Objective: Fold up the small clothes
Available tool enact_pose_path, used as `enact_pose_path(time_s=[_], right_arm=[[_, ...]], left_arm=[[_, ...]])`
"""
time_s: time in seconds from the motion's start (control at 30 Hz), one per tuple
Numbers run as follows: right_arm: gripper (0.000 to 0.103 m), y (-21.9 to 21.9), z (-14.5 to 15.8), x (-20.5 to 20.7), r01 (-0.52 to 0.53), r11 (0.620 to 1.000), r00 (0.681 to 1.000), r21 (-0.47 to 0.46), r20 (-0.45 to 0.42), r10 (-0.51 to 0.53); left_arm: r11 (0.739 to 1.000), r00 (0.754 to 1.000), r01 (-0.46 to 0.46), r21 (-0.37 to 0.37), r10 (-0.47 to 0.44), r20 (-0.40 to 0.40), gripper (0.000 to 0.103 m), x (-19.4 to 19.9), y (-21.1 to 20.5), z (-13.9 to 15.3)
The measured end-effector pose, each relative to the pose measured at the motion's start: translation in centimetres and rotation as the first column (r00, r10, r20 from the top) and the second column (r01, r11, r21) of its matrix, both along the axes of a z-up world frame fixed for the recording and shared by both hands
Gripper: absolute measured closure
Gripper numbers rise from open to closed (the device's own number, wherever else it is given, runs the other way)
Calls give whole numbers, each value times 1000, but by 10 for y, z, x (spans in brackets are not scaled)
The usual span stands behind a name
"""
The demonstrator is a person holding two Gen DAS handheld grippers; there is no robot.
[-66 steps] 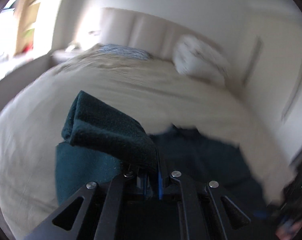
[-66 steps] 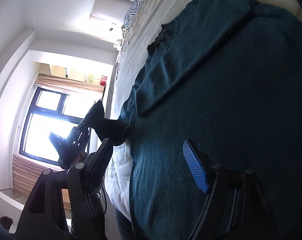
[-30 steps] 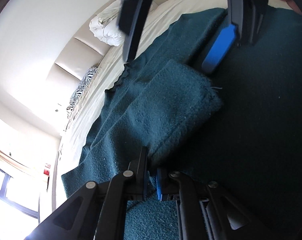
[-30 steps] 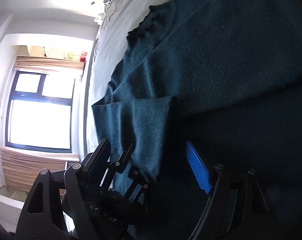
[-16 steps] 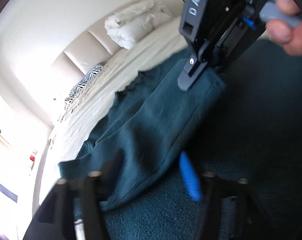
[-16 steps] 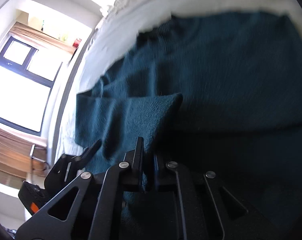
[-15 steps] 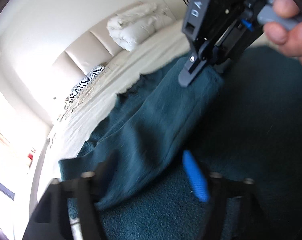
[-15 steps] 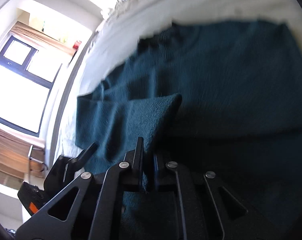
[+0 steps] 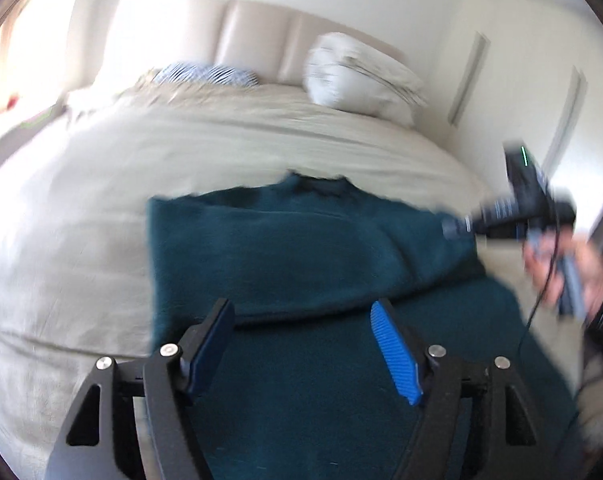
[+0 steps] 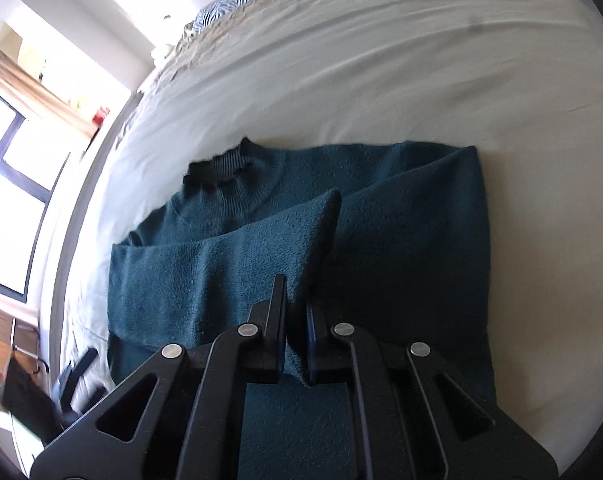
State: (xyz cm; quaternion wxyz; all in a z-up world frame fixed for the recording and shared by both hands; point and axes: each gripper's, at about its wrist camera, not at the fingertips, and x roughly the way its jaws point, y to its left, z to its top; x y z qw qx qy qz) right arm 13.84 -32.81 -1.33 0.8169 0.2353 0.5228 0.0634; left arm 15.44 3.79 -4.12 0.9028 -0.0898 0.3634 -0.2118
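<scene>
Folding the sleeve (image 10: 229,264) across the sweater (image 10: 413,240) is the step in hand. The right tongs (image 10: 295,336) are pressed together, pinching the sleeve's cuff end, which runs ahead of them and off to their left. The left tongs (image 9: 301,344) stand spread with jaws closing on nothing, the sweater on the bed (image 9: 101,184) just under and ahead of them. Next, I judge, the right tongs should lay the cuff flat and let go.
</scene>
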Motion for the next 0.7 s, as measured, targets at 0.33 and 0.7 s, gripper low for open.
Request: enact_pose_path(time_s=[0.33, 0.7], right_arm=[[95, -6, -43, 3, 59, 997, 997, 40, -45, -58], [95, -14, -69, 7, 77, 985, 997, 157, -18, -75]], left_arm=[[928, 978, -103, -358, 29, -205, 65, 79, 84, -9], [863, 921, -160, -480, -44, -386, 82, 155, 98, -75]])
